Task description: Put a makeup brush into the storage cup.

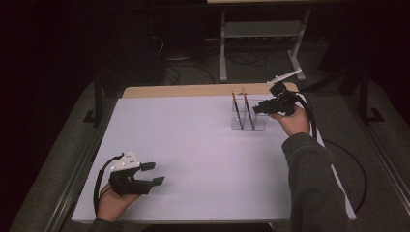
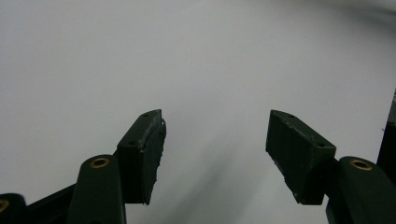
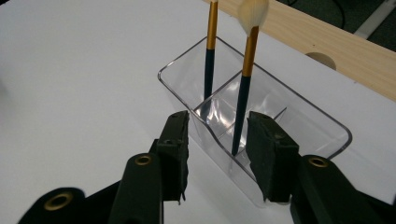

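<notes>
We judged the nearer brush light, slim, slippery-handled, best pinched mid-handle above the clear organizer; right gripper released, left gripper released.

The room beyond the bench is dim and grainy; the bench's white top is evenly lit. Soft shadows trail the jaws, which blur near the camera; glare glints on the clear organizer.

White-topped table, clear organizer standing on it
</notes>
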`<state>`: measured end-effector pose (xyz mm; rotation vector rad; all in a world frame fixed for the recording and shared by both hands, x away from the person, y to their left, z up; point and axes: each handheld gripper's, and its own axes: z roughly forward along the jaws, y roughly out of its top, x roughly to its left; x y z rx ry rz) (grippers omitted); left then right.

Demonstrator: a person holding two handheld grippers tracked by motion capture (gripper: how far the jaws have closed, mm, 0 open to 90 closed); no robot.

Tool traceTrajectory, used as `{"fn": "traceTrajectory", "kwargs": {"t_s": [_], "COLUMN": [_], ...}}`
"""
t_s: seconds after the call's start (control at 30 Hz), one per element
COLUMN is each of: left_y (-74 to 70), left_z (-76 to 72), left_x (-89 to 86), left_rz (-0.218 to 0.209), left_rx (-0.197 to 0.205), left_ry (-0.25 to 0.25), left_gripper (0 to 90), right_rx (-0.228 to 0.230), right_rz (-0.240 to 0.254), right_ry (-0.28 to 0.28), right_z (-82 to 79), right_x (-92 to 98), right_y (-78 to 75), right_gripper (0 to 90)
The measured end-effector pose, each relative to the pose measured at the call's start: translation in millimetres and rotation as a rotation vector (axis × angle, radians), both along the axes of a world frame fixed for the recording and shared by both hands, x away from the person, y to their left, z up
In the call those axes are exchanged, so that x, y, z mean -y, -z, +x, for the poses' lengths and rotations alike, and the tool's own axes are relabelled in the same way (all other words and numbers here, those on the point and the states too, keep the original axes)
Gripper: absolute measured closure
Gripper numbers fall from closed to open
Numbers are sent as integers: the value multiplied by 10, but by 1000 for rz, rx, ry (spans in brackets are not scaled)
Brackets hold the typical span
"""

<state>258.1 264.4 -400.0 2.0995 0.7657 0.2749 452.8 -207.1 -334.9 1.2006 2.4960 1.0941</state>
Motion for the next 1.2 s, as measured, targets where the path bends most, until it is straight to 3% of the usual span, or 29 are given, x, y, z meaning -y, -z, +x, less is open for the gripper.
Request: {"fn": "traceTrajectory", "kwargs": {"t_s": [0.8, 1.2], "left_y": [-1, 2], "left_z": [33, 45], "left_x": [-34, -49], "left_rz": [-6, -9], "left_rx": [2, 0], "left_ry": [-25, -33], "left_gripper": [344, 333], "right_rx": [14, 32], "right_rz": [45, 63], "right_ry": [3, -5], "right_z": [-276, -433], "right_x": [114, 167], "right_y": [148, 137], "right_gripper": [481, 452]}}
